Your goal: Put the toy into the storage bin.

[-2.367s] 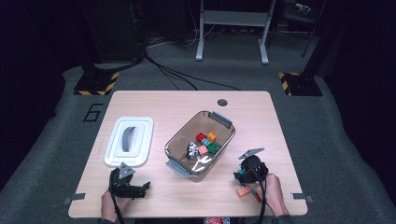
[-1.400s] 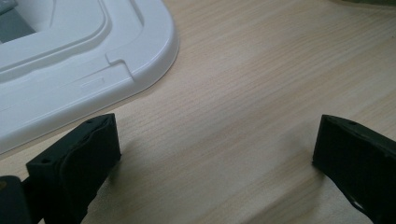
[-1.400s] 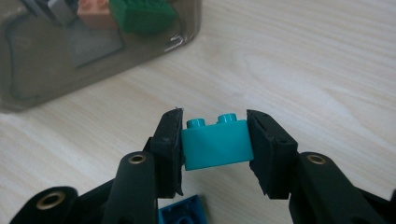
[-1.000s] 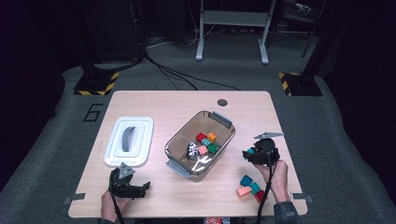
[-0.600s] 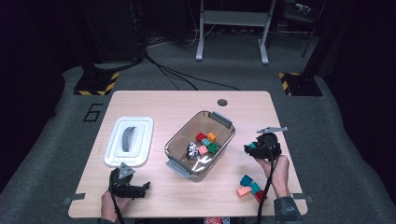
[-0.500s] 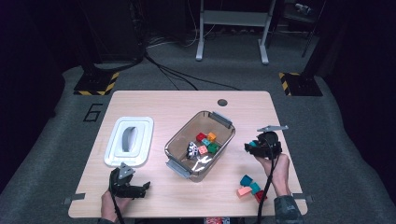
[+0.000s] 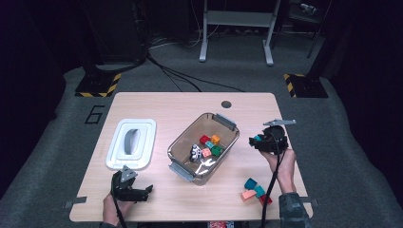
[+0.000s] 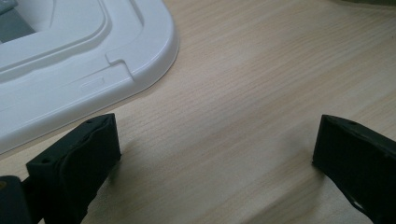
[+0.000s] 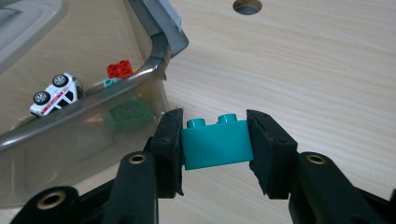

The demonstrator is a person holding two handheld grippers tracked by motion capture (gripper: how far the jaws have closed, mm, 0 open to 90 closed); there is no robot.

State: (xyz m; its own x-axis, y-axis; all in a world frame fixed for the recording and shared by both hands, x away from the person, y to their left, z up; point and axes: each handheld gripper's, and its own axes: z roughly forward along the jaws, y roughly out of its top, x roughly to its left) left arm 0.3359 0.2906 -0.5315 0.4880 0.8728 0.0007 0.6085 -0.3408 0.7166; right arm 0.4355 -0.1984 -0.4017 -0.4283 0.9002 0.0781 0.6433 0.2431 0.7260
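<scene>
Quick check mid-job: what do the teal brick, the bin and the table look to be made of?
Teal brick: likely moulded plastic, smooth with a slight sheen, studs on top. Bin: see-through smoky plastic; contents show through its wall. Table: pale wood grain, matte, possibly laminate.

High view looked down over table (image 7: 157,102) | gripper views sat close, low | shared: bin (image 7: 183,142), lid (image 8: 93,60).

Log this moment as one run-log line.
right gripper: shut on teal brick | beside clear bin | left gripper: open, on table
</scene>
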